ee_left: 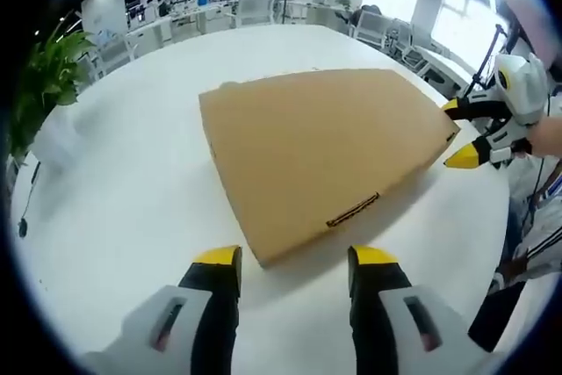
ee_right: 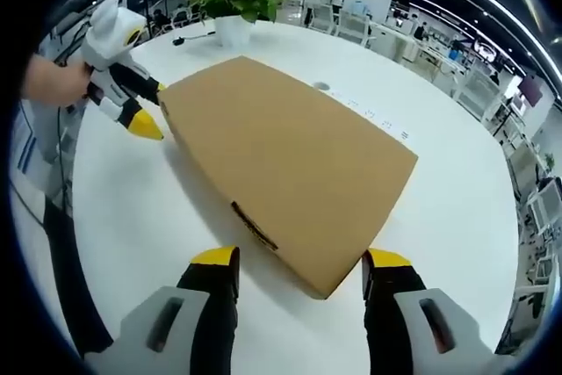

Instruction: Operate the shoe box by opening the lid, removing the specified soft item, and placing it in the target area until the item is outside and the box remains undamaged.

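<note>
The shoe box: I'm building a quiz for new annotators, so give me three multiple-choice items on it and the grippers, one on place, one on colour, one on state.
1. Where does the box sit?
A. on the white table
B. on a chair
C. on the floor

2. What colour are the fingertips of the right gripper?
A. red
B. yellow
C. blue

3. What state is the lid in?
A. taken off
B. half raised
C. shut flat

Answers:
1 A, the box lies flat on the round white tabletop.
2 B, yellow caps top the black jaws.
3 C, the brown top lies flat with its tab slot closed, and the left gripper and the right one are open at opposite ends.
</note>
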Demonstrator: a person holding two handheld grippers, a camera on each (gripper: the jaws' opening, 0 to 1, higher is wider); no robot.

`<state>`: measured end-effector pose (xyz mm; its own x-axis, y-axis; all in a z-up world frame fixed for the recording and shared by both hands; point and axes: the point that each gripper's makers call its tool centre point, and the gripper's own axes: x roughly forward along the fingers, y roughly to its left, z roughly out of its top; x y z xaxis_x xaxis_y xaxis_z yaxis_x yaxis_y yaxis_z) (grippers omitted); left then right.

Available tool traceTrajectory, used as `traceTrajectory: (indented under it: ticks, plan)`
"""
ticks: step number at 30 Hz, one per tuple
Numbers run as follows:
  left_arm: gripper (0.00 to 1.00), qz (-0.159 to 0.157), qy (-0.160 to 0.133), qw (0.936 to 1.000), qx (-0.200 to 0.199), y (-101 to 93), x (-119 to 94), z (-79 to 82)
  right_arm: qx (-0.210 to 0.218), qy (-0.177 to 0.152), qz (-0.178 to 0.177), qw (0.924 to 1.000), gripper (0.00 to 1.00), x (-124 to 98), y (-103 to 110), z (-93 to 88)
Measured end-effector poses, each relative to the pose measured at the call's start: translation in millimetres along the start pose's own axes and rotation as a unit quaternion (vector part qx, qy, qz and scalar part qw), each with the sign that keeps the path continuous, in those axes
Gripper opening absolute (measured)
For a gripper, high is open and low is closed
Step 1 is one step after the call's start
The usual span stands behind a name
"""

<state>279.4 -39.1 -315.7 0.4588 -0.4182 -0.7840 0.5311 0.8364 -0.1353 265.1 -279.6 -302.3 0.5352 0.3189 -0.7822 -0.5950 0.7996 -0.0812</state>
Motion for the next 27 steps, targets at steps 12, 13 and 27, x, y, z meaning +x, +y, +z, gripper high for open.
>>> traceTrajectory:
  ticks: [12, 13, 27]
  plan:
    - [0.66, -0.02, -0.103, 0.9924, -0.064, 14.8, -40, 27.8, 0.032, -0.07, -0.034, 0.9965, 0.74, -28, -2, 27.0]
    - [0.69, -0.029, -0.112, 0.9909, -0.07, 13.2, -43, 30.5, 0.038, -0.082, -0.036, 0.9952, 0.76, -32, -2, 30.9]
    - [0.99, -0.131, -0.194, 0.9576, -0.168, 0.5, -83, 79.9, 0.087, -0.152, -0.04, 0.9837, 0.76, -64, -9, 48.2]
